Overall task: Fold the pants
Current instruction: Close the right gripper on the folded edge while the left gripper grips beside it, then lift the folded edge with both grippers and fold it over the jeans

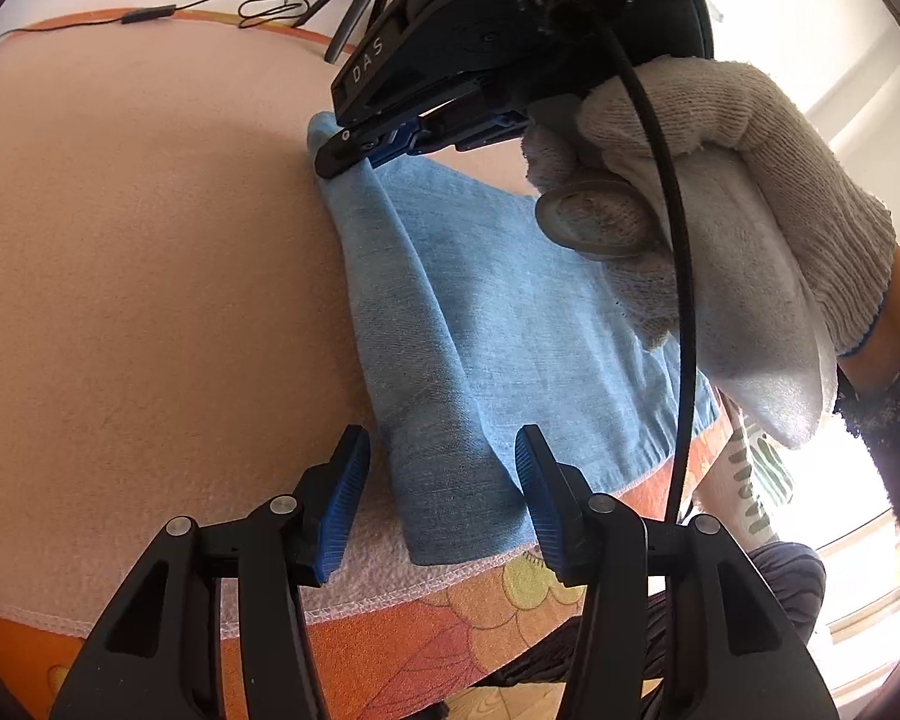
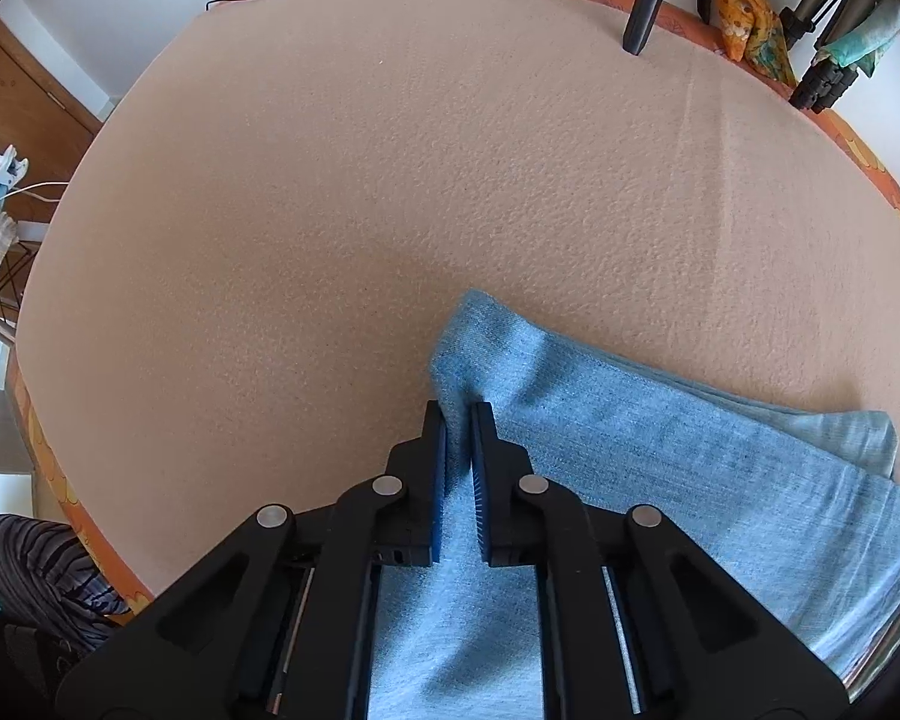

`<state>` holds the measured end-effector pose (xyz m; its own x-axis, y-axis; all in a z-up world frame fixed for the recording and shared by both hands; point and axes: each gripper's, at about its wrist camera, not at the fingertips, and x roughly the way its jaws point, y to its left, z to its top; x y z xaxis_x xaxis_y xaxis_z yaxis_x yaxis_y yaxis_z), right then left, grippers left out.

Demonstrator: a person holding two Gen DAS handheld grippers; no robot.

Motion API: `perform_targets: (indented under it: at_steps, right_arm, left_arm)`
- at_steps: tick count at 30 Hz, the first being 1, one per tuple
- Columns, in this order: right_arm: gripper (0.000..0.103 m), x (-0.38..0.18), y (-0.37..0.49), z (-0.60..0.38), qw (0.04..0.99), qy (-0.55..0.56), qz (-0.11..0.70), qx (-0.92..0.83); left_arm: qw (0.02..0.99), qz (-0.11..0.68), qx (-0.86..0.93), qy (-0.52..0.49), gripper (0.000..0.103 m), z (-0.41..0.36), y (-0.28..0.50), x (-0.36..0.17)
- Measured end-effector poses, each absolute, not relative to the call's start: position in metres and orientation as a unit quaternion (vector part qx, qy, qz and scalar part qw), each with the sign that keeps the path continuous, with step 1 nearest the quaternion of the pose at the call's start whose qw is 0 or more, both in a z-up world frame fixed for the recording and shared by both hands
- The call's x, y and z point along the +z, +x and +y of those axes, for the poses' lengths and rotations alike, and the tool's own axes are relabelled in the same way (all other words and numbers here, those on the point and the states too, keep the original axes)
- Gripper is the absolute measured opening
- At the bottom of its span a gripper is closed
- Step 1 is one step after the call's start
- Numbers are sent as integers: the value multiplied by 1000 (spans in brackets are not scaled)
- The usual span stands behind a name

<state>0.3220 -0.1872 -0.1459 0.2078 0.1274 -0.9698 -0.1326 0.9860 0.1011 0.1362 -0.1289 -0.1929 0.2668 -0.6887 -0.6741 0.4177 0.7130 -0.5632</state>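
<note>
Now | right gripper [image 2: 459, 420] pinches pants [image 2: 660, 462] fold edge | left gripper [image 1: 441, 468] half-wide, straddling near fold | pink blanket [image 2: 360, 180] beneath

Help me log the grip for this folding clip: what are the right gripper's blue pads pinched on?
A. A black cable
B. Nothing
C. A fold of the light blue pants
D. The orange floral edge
C: the right gripper has its pads closed on a raised fold of the light blue pants.
</note>
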Motion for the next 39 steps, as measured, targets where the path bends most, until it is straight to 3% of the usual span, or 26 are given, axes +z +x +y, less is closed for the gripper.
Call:
perform_targets:
  at_steps: [8, 11, 14, 18, 39]
  right_arm:
    - [6, -134, 314, -211, 796, 43, 596, 95]
    - [6, -128, 309, -214, 802, 56, 586, 97]
    - [6, -119, 302, -222, 808, 70, 576, 99]
    - [6, -113, 310, -235, 818, 94, 559, 102]
    - [6, -59, 248, -373, 858, 265, 430, 91]
  left_arm:
    - [770, 504, -351, -171, 49, -123, 138, -203]
    - [769, 498, -351, -191, 44, -121, 139, -203]
    - [779, 483, -357, -181, 23, -123, 134, -197]
    - [802, 440, -375, -150, 15, -127, 125, -175]
    - [782, 379, -473, -145, 12, -221, 129, -119]
